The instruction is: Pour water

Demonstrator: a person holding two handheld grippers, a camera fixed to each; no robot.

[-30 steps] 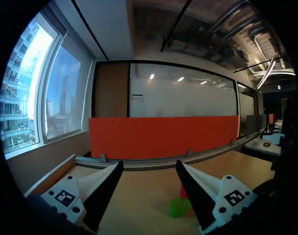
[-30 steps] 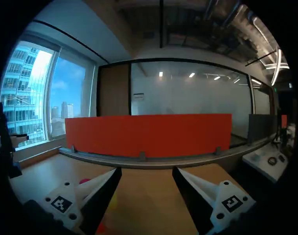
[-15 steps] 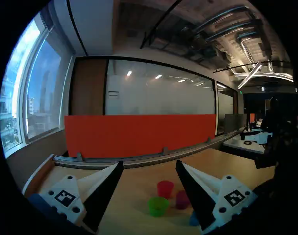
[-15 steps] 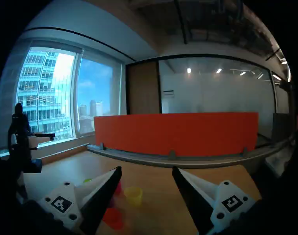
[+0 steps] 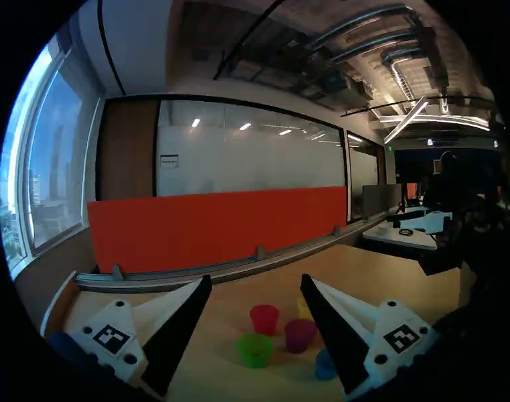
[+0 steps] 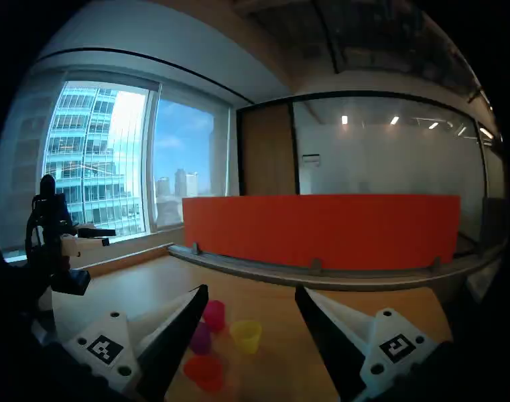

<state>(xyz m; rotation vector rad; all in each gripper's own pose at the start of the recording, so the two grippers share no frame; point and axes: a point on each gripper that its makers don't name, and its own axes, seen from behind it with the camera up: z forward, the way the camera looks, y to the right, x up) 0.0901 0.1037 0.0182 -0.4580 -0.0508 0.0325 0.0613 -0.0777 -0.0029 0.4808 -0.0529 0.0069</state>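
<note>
Pale wooden surface (image 5: 389,268) backed by a long orange partition (image 5: 214,224), with a frosted glass wall (image 5: 248,161) and brown wood panel (image 5: 124,151) behind. Tall windows (image 6: 100,167) onto sunlit towers at the left; exposed pipes (image 5: 362,40) and strip lights (image 5: 405,120) overhead.

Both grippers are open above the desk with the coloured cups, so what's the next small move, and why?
Probably ease the left gripper down and forward toward the pink cup. The gripper is open and empty. That cup stands upright on the desk, roughly centred between its fingers but ahead of and below them. I cannot tell which cup holds water.
</note>
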